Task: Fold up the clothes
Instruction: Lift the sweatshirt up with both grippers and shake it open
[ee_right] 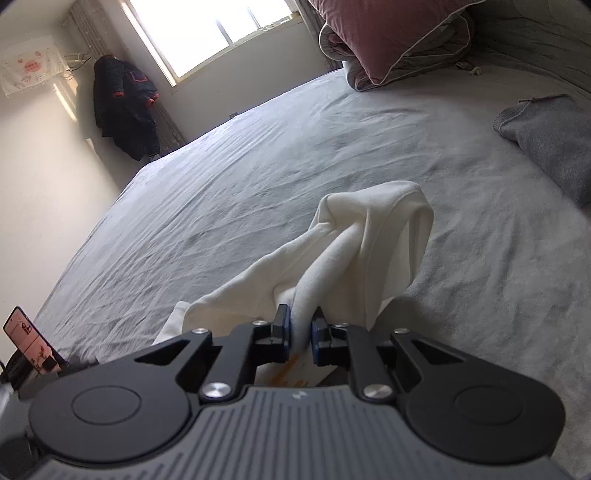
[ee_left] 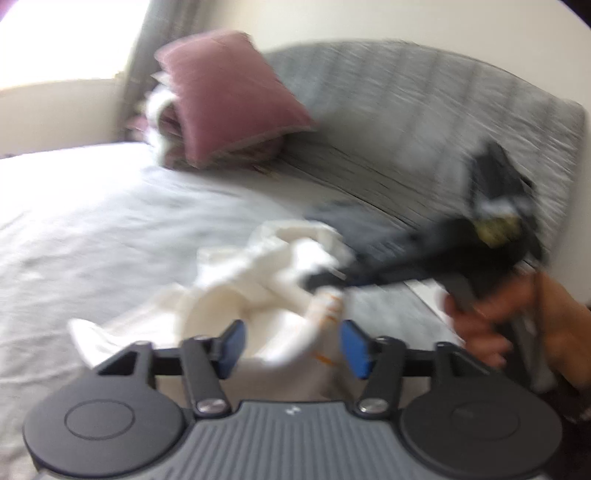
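Leftmost in the right wrist view, a phone (ee_right: 27, 341) with a lit screen stands propped at the edge of the bed (ee_right: 229, 177), and a dark coat (ee_right: 123, 107) hangs in the corner by the bright window (ee_right: 207, 33); the grey sheet stretches across the middle, bare; lower down, the right tongs (ee_right: 300, 332) are pinched tight on a fold of the white garment (ee_right: 362, 251), which rises bunched from between the blue pads and drapes back onto the bed; a pink pillow (ee_right: 388, 33) lies at the head, and a grey knit piece (ee_right: 550, 136) sits far right. Meanwhile the blurred left wrist view shows the left tongs (ee_left: 291, 347) standing well apart with nothing gripped, the white garment crumpled just beyond them; to their right a hand (ee_left: 491, 325) holds the other tool, its tip in the cloth.
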### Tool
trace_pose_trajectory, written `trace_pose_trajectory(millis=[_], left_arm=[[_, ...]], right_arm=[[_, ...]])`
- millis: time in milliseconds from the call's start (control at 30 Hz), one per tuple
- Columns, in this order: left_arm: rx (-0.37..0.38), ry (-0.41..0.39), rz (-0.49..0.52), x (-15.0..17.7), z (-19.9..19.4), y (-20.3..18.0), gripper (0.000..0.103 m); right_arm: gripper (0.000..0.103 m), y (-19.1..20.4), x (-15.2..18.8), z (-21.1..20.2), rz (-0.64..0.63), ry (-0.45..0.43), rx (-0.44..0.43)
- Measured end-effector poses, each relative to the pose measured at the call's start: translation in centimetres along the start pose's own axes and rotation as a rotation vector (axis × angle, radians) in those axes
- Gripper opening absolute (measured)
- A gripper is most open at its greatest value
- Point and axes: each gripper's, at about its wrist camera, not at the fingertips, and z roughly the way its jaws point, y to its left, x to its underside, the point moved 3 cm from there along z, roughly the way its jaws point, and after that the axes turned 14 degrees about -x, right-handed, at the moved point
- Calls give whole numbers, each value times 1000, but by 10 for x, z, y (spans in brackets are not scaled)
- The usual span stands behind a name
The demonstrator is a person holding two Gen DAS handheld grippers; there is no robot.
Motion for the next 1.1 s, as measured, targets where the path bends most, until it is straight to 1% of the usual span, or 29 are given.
trace_pose_trajectory(millis=[67,167,233,267,300,333,367,400,500,567,733,867,1000,1100], left_arm=[[-71,3,-38,-3,5,12,66],[-134,79,-84,-2,27,25,66],[-164,122,-117,1,42,31,63],[-174,142,-139,2,49,33,53],[-173,159,-174,1,58,35,36],[-169,173,-218,3,63,38,29],[-180,179,-258,5,64,41,11],[-194,179,-291,5,65,45,4],[-198,161,-383,6,55,53,4],[-214,116,-379,1,44,50,4],[-242,-35,-346,-21,7,45,4],[-274,-151,-368,-35,-21,51,3],[-292,-225,-407,-43,-47,61,3],[-315,-287,-389,-49,-70,59,3]], right_arm=[[15,1,2,-2,-11,1,0],[15,1,4,-4,-8,1,-10],[15,1,4,-5,-7,0,-18],[15,2,5,-5,-7,1,-22],[15,3,5,-6,-8,1,-27],[15,5,6,-6,-12,0,-28],[15,7,7,-6,-19,-2,-27],[15,9,7,-7,-28,-7,-27],[15,15,7,-9,-46,-31,-43],[15,19,6,-11,-56,-54,-63],[15,32,1,-17,-85,-118,-100],[14,49,-4,-25,-113,-185,-155],[12,74,-9,-39,-170,-262,-205],[10,95,-11,-53,-222,-313,-196]])
